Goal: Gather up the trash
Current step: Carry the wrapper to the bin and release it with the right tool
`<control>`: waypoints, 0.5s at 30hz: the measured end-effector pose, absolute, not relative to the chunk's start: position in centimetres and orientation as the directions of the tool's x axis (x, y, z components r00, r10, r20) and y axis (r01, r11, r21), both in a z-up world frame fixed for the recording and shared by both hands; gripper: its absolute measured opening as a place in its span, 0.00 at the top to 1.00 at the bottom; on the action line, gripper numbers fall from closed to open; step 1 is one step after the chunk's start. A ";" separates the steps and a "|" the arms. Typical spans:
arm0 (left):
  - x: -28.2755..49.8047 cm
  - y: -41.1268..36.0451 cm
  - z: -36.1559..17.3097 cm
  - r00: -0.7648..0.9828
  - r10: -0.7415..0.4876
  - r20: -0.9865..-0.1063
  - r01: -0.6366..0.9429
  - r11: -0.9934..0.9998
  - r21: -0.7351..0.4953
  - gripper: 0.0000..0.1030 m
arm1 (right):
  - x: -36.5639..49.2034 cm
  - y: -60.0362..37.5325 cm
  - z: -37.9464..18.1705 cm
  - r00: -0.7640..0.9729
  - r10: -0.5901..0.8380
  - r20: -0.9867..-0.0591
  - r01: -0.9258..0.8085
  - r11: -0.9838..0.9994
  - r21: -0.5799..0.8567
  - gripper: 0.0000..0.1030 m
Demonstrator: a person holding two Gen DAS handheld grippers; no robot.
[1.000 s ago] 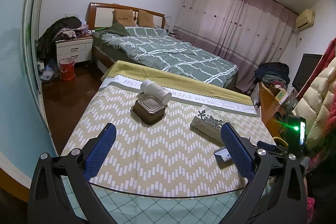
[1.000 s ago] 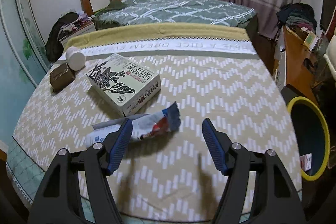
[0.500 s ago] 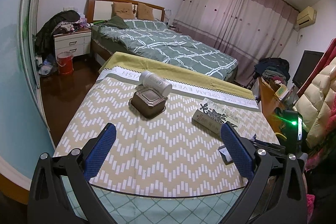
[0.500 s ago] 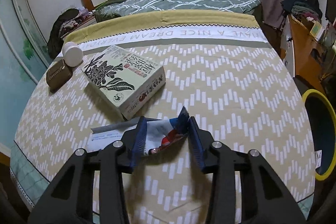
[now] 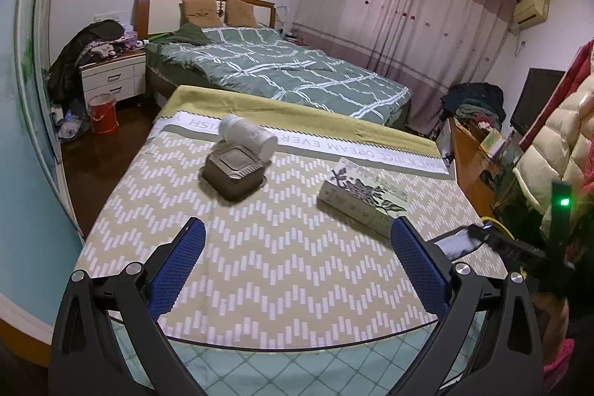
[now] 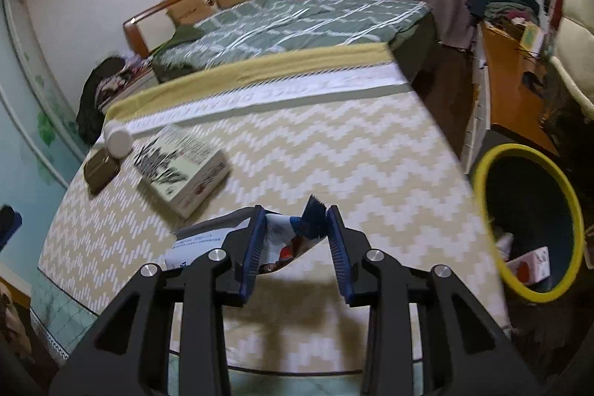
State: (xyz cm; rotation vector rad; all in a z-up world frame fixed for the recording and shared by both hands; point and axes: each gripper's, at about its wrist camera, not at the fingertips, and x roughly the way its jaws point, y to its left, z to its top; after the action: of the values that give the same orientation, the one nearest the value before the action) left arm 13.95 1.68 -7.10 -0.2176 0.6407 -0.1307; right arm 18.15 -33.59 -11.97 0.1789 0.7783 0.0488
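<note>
The right hand-held gripper (image 6: 297, 240) has a crumpled snack wrapper (image 6: 293, 236) between its blue pads, and its jaws are closing on it; the pads press the wrapper from both sides, and it hangs lifted off the table (image 6: 334, 151), throwing a shadow on the zigzag cloth underneath. Just left of the wrapper a flat white packet (image 6: 193, 244) with blue print lies on the cloth, partly hidden behind the gripper's left finger. Further back on that side sits a printed box (image 6: 182, 166), with a white jar (image 6: 118, 141) on its side and a brown tub (image 6: 100, 169) near the table's far left corner. Off the right edge of the table stands a bin (image 6: 479, 173) with a yellow rim, some white and red rubbish already lying at its bottom. The left hand-held gripper (image 5: 297, 247) hovers over the near edge of the table with its jaws spread wide and nothing between them, looking toward the brown tub (image 5: 234, 173), the jar (image 5: 247, 136) and the box (image 5: 362, 195). Beyond the table a bed (image 5: 282, 77) with a green checked cover fills the back of the room.
</note>
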 end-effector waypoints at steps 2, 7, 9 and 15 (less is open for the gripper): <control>14.3 0.8 -7.2 0.787 -0.197 -0.585 0.068 0.970 -0.235 0.05 | 17.7 -35.4 -11.5 0.727 0.086 -0.681 0.057 0.981 0.185 0.68; 15.0 -1.2 -7.5 0.771 -0.217 -0.599 0.102 0.970 -0.221 0.05 | 16.4 -40.7 -10.4 0.756 -0.010 -0.655 0.175 0.966 0.188 0.68; 15.3 -2.0 -7.7 0.762 -0.227 -0.606 0.116 0.969 -0.216 0.05 | 16.0 -42.6 -10.1 0.758 -0.052 -0.650 0.222 0.958 0.183 0.68; 16.5 -4.6 -8.4 0.732 -0.248 -0.635 0.154 0.968 -0.200 0.05 | 14.6 -49.2 -10.8 0.737 -0.190 -0.649 0.387 0.905 0.174 0.68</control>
State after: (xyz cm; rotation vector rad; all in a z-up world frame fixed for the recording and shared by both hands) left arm 16.50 -4.60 -8.44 -0.1369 0.7169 -0.2220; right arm 14.62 -49.24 -10.75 0.3093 0.6724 -0.3227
